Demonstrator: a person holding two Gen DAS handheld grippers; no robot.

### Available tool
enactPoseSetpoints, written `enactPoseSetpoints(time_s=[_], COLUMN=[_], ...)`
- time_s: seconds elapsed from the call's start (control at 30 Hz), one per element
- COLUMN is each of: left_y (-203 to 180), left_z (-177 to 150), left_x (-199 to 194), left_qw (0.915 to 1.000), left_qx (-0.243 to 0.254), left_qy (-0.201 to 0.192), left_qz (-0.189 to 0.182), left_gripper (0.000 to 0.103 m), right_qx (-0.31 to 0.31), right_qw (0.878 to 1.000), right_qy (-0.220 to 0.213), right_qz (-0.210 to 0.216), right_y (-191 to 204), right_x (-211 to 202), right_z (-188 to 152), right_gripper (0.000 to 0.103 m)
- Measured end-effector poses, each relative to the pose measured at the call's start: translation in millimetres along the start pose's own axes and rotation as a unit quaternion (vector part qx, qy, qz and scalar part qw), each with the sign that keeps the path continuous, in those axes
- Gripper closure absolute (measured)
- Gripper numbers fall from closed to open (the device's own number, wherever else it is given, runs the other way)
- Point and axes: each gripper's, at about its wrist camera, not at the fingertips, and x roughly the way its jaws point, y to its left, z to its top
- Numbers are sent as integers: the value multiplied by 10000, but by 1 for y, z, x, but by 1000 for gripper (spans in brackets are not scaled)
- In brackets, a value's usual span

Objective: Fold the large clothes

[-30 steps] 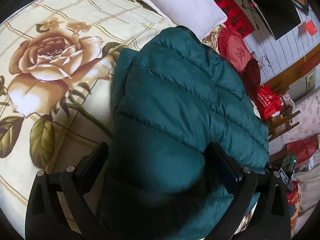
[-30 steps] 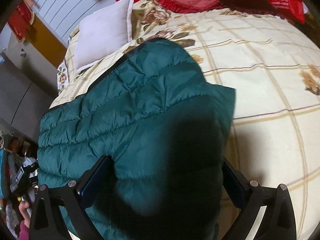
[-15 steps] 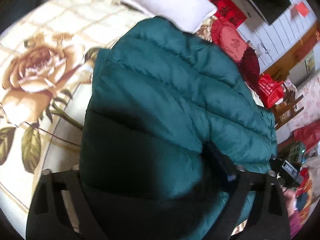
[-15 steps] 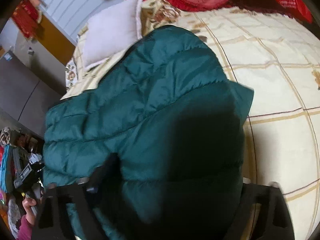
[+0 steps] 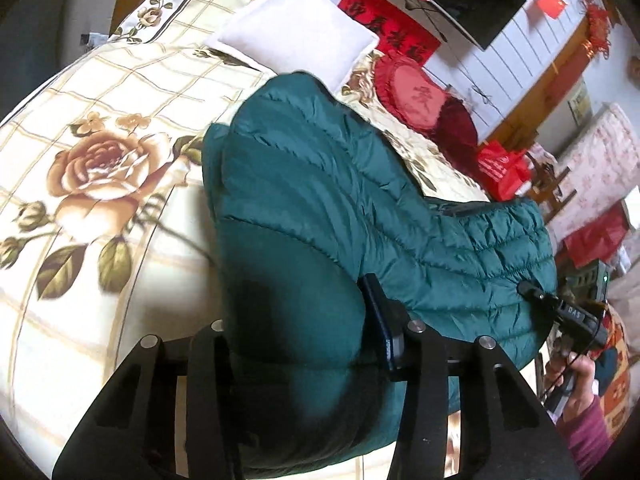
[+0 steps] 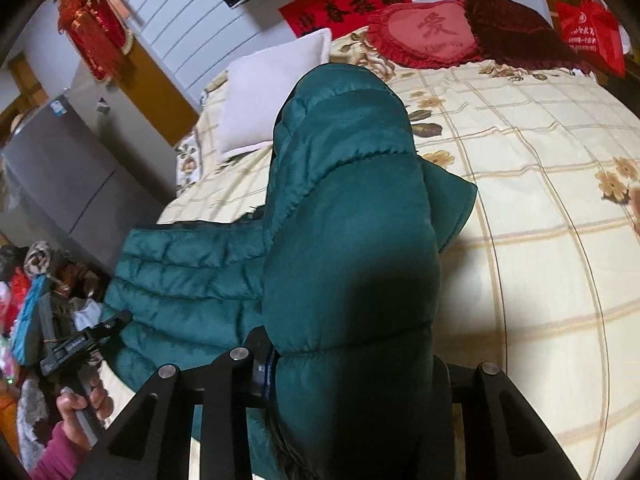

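Both the left claw (image 5: 296, 344) and right claw (image 6: 352, 364) are clamped on a fold of the dark green quilted puffer jacket (image 5: 340, 200), which lies on the floral cream bed (image 5: 100, 120).

Soft, even daylight. Fisheye bends the edges, corners black. Dark shadow on the green jacket (image 5: 320, 208) toward 6 o'clock in both views. Bedspread (image 5: 100, 120) slightly blurred at 9 o'clock, left view.

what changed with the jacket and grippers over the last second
Both grippers, left and right, shut on the green jacket and lifted its near edge up, folding it toward the pillow. The bed and pillow stayed put.
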Motion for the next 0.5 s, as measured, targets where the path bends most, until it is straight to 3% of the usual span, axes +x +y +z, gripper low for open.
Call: enactPoseSetpoints(time_s=[0.17,0.27,0.4,0.5], left_y=[-2,3,10,9], left_z=[-30,-49,-64,-67], left_x=[-24,-20,-13,-17], left_qw=[9998,9991,9985,9982], left_qx=[73,50,-44,-72], left_qy=[167,267,183,140], left_qz=[114,337,515,579], left_gripper=[60,60,57,55], right_qx=[166,362,498,346], right_qw=[9996,9988,9918,9891], right_qy=[169,284,597,395], right_qz=[137,-195,-1012,-1379], right_y=[-3,-14,-28,-19], right_x=[-22,-15,13,5], right_z=[-32,-48,-57,-58], right_gripper=[67,65,22,19])
